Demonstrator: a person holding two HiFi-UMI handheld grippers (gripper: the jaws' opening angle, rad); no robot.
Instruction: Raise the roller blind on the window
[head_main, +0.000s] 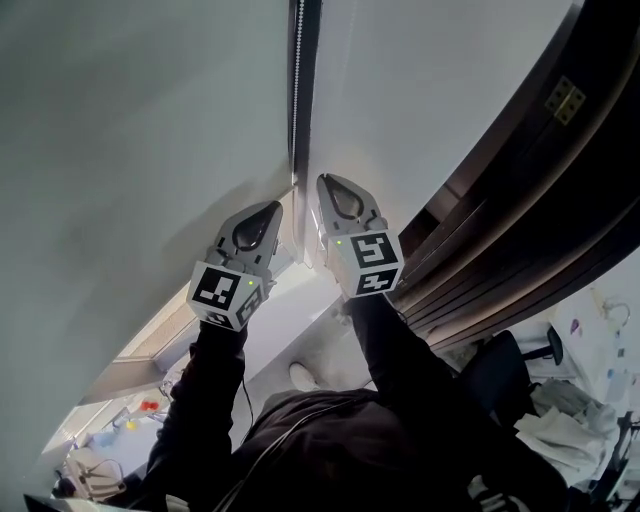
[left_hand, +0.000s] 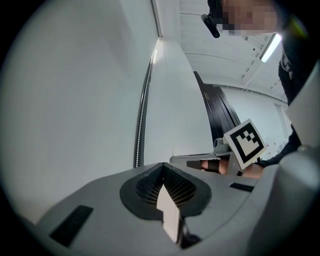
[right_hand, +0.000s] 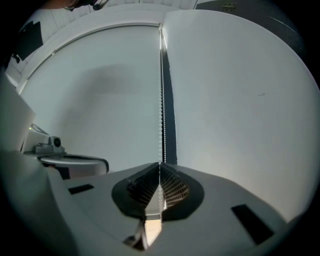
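Two tongs level | right tongs (right_hand: 160, 165) clenched on bead chain (right_hand: 161, 90), which rises straight from them beside roller blind (right_hand: 95, 100) | left tongs (left_hand: 162, 165) clenched empty, chain just to their left | advice: pull steadily along the chain's line, no sideways drag, firm clamp.

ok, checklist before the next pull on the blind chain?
1. Right tool shut on bead chain: ok.
2. Chain runs straight up from the grip, no snag visible: ok.
3. Left tool on chain: not ok. It is shut and empty, with the chain beside it.
4. Tools side by side, not touching: ok.
5. Pull direction that raises it: cannot tell.
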